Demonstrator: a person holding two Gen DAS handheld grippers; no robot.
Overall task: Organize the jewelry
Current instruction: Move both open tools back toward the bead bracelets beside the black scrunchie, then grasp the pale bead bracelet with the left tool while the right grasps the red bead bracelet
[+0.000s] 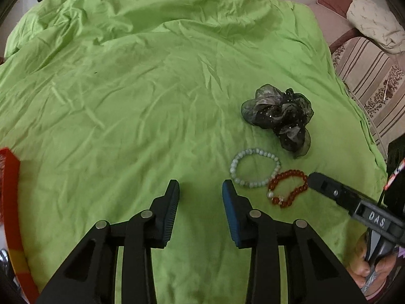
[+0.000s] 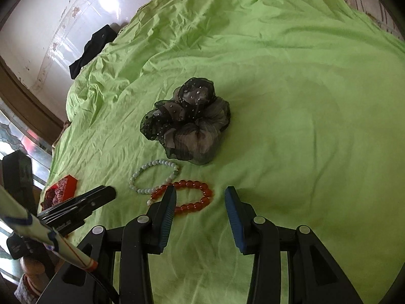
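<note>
On the green sheet (image 1: 141, 96) lie a pale green bead bracelet (image 1: 255, 168), a red bead bracelet (image 1: 288, 188) touching it, and a bunch of black and grey gauze scrunchies (image 1: 277, 119) behind them. My left gripper (image 1: 201, 190) is open over bare sheet, left of the bracelets, with nothing between its jaws. My right gripper (image 2: 200, 195) is open at the red bracelet (image 2: 195, 197). Its left finger covers part of the loop, and the rest shows between the jaws. The pale bracelet (image 2: 154, 177) and the scrunchies (image 2: 187, 121) lie beyond. One right finger (image 1: 326, 188) reaches the red bracelet's right edge.
A red box (image 2: 60, 190) with patterned lining sits at the sheet's left edge, also seen as a red box (image 1: 10, 177) in the left wrist view. A black cloth (image 2: 93, 48) lies at the far corner. A striped cushion (image 1: 367, 76) borders the right side. The left gripper's fingers (image 2: 101, 195) are beside the box.
</note>
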